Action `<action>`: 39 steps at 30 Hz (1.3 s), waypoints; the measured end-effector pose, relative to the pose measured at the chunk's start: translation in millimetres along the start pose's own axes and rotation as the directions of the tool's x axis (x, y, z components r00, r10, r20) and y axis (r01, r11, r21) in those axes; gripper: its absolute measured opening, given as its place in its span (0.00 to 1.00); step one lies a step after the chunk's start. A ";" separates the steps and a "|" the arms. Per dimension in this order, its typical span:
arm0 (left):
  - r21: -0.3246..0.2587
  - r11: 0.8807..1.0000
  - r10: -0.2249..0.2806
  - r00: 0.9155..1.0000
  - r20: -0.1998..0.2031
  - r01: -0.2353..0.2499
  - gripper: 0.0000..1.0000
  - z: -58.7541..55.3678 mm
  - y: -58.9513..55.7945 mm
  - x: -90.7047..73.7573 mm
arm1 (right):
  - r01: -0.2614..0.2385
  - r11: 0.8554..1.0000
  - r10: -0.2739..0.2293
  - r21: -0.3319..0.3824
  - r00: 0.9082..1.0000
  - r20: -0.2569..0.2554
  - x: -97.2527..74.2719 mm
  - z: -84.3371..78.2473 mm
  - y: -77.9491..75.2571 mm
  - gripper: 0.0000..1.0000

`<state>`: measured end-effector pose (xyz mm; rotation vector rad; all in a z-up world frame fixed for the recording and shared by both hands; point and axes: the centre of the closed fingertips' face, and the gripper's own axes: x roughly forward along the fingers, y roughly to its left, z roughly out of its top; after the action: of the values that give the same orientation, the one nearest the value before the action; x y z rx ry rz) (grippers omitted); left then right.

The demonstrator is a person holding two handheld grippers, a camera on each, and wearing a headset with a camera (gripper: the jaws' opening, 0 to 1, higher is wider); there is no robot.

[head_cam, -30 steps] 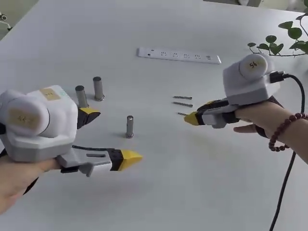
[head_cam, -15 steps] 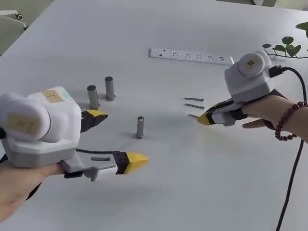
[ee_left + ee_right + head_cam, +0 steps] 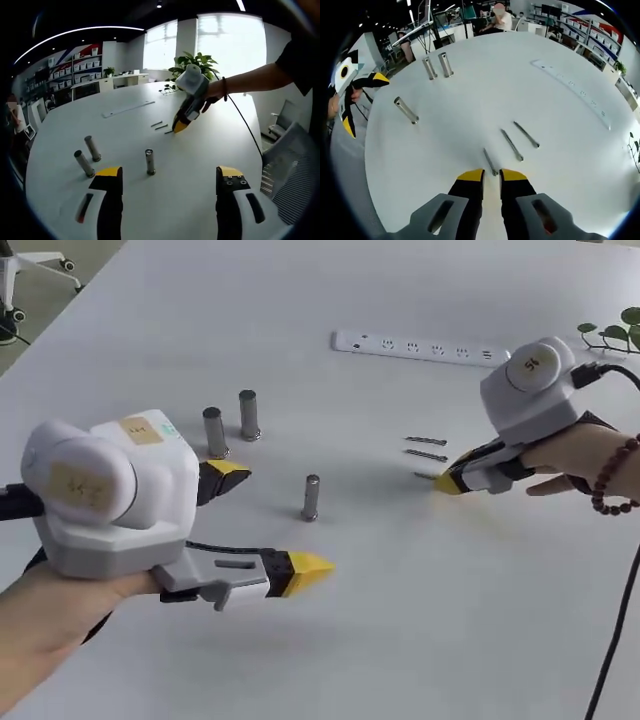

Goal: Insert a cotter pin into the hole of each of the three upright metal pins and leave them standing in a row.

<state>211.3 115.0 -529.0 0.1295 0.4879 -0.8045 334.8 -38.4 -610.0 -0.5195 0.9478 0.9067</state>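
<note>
Jaws of right gripper [image 3: 492, 174] barely apart at nearest cotter pin [image 3: 489, 160]

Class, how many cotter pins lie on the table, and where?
3, side by side on the table: the far cotter pin, the middle cotter pin, and the near cotter pin, its end between the fingers of the right gripper. None seems hidden.
</note>
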 end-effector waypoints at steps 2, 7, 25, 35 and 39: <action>-0.001 1.000 0.000 1.000 0.001 0.000 0.76 0.5 -0.1 0.5 | 0.003 0.999 -0.004 -0.046 1.000 -0.020 0.4 -0.4 -1.0 0.06; 0.008 1.000 0.008 1.000 -0.005 -0.008 0.76 0.4 1.8 0.6 | -0.024 0.986 0.011 -0.167 0.997 -0.075 1.9 -2.5 -5.1 0.04; -0.020 0.999 0.034 0.999 -0.004 -0.034 0.74 -2.1 6.9 -8.2 | -0.102 0.942 0.043 -0.320 0.982 -0.186 1.5 -1.1 3.2 0.00; -0.027 0.999 0.045 0.999 -0.005 -0.045 0.72 -4.4 8.1 -12.4 | -0.099 0.904 0.012 -0.415 0.979 -0.205 2.6 -2.3 4.2 0.00; -0.029 0.998 0.047 0.999 -0.003 -0.047 0.71 -3.9 8.8 -12.8 | -0.087 0.890 -0.001 -0.448 0.981 -0.192 1.5 -2.4 5.8 0.00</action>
<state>208.7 130.7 -527.0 0.1146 0.4972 -0.7512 329.2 -36.4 -612.5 -1.0032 0.9181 1.1436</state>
